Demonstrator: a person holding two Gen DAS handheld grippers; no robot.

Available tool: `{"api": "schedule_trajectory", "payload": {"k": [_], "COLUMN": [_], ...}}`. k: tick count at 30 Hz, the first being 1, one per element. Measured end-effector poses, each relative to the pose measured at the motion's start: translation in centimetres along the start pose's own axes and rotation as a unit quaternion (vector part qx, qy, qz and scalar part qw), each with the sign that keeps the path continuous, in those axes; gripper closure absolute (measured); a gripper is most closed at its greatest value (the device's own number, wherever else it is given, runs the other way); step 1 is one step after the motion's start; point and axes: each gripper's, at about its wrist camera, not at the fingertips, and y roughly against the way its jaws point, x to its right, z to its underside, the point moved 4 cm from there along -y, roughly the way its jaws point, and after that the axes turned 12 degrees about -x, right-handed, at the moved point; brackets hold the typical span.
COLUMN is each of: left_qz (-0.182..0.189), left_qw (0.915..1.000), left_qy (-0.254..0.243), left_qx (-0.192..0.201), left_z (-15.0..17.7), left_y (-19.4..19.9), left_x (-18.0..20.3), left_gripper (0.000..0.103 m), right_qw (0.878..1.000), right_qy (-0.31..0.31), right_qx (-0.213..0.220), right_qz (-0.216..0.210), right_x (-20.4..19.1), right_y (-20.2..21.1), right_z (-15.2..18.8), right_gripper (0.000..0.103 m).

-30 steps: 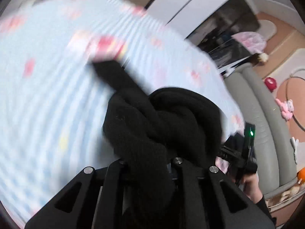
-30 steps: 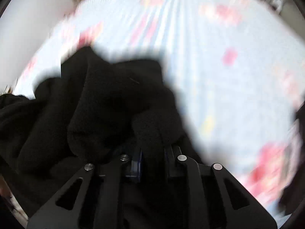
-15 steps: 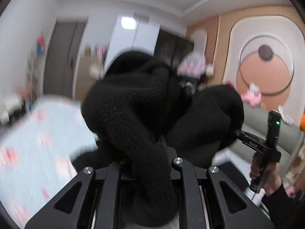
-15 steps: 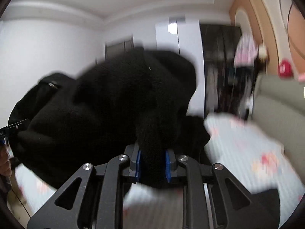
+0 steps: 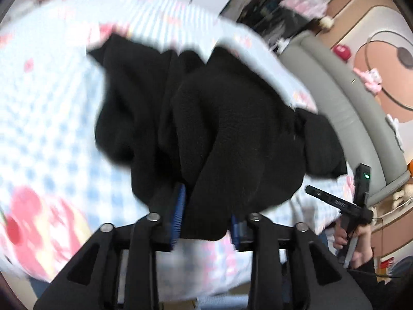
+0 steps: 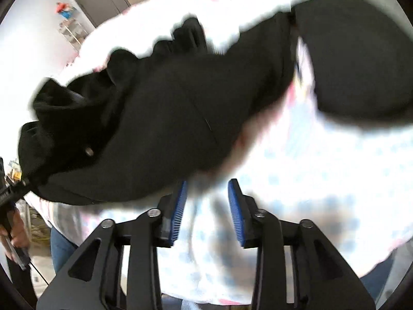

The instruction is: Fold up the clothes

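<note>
Black fleece, a bulky garment (image 5: 232, 118), fills the middle of the left wrist view and sprawls over a blue-and-white checked bedsheet (image 5: 51, 129) with red prints. The left gripper (image 5: 206, 217) has its blue-padded jaws spread with a fold of the fleece between them; whether they pinch it I cannot tell. In the right wrist view the right gripper (image 6: 206, 206) stands open, nothing between its pads, the garment just above it toward the upper left.

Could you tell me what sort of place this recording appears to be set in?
Most likely a child's bedroom at home: a bed with a blue-checked cartoon sheet, a grey padded headboard, and a pink plush toy against the wall.
</note>
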Motion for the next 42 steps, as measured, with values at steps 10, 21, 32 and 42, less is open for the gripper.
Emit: {"api": "schedule_trajectory", "payload": {"k": [10, 21, 32, 42], "left_qz": [-0.003, 0.029, 0.049, 0.097], "left_qw": [0.9999, 0.9952, 0.9969, 0.995], "left_qy": [-0.005, 0.019, 0.016, 0.024], "left_qx": [-0.009, -0.092, -0.06, 0.007], "left_z": [-0.3, 1.5, 3.0, -0.2], "left_y": [-2.8, -9.4, -4.3, -1.3], "left_x": [1.5, 0.9, 0.1, 1.9], "left_gripper": [0.027, 0.07, 0.072, 0.046], "right_qw": [0.991, 0.983, 0.988, 0.991], "right_qy": [0.111, 0.137, 0.104, 0.13], "right_qx": [0.057, -0.051, -0.056, 0.033], "right_qz": [0.05, 0.109, 0.101, -0.022], "right_x": [-6.2, -4.9, 1.0, -3.7], "right_y": [-1.2, -9.2, -2.6, 4.7], "right_z": [-8.3, -1.0, 6.8, 0.2], "right_gripper": [0.032, 0.089, 0.101, 0.047]}}
